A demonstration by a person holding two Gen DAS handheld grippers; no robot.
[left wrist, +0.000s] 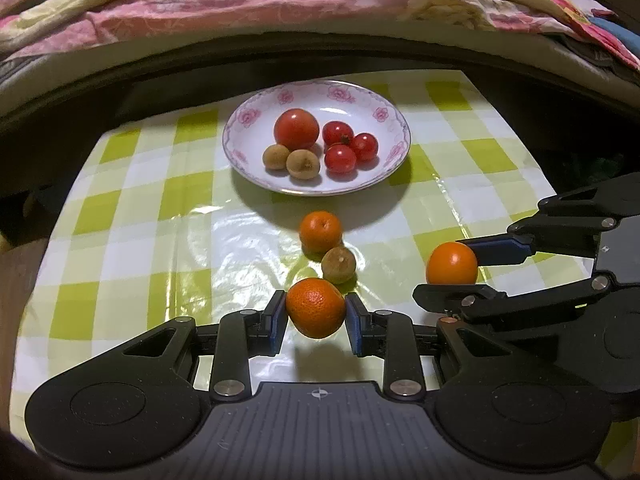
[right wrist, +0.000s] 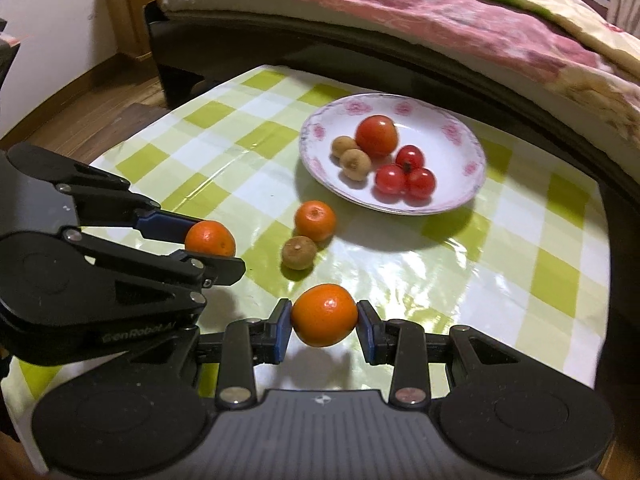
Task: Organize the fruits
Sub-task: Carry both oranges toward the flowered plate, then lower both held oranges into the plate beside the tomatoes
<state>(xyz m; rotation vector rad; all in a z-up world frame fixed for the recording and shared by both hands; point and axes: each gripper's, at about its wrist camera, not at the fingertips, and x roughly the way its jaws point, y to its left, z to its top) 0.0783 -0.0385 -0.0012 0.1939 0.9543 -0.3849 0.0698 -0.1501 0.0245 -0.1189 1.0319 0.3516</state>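
Plate in upper centre of the left wrist frame, on the bench, bed behind it across the top. In the plate: large tomato at left, two longans touching in front of it, three cherry tomatoes clustered at right. Below the plate, on the bench, a mandarin, with a longan touching it at lower right. Lower centre, a mandarin between the left claw pads. At right, a mandarin in the right claw.
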